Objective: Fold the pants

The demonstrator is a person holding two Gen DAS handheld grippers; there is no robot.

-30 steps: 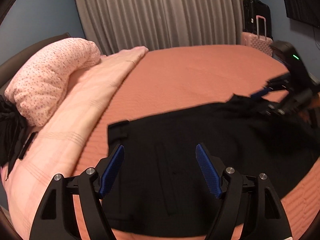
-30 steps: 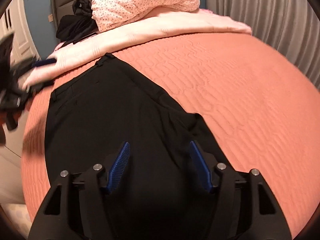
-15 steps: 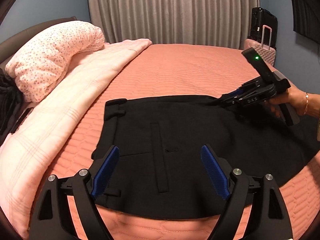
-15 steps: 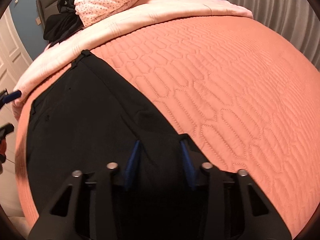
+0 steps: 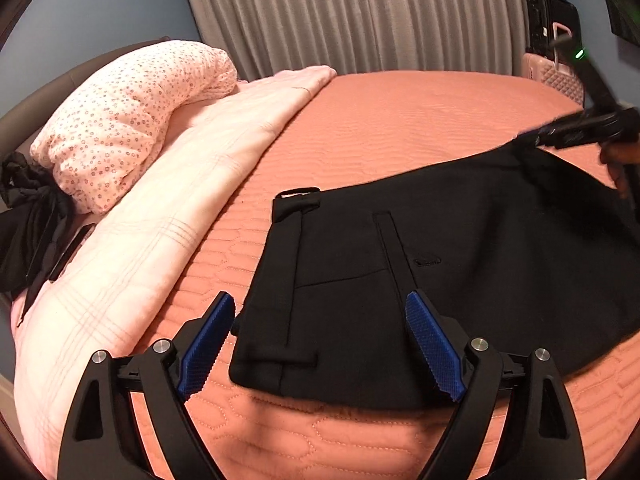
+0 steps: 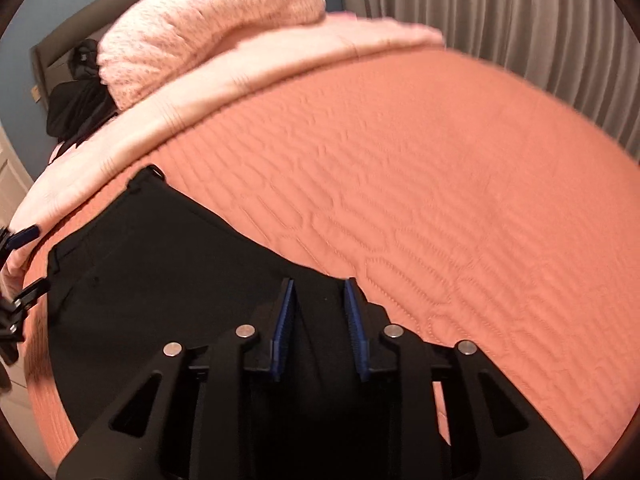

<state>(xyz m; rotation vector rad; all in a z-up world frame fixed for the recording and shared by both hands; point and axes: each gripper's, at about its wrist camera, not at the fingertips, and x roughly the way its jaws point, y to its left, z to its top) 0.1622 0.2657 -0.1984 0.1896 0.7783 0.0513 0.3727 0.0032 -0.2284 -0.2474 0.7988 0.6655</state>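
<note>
Black pants [image 5: 480, 240] lie across the orange quilted bedspread [image 5: 400, 120], waistband end toward the pink blanket. My left gripper [image 5: 320, 300] hovers open and wide just above the near waistband corner, its blue pads apart from the cloth. My right gripper [image 6: 318, 282] is shut on a pinch of the pants [image 6: 160, 280] at their far edge. In the left wrist view the right gripper [image 5: 536, 138] holds that edge slightly raised, a hand behind it. At the left rim of the right wrist view the left gripper [image 6: 26, 262] shows.
A folded pink blanket [image 5: 180, 220] and a floral pillow [image 5: 132, 120] lie along the bed's left side, with a dark garment [image 5: 28, 220] beyond them. Grey curtains [image 5: 360, 12] hang behind the bed. A black suitcase [image 5: 552, 28] and a pink one [image 5: 556, 80] stand at the far right.
The right gripper's jaws closed on the pants' far edge and drew it up a little. The left gripper sank toward the waistband corner and its jaws widened.
</note>
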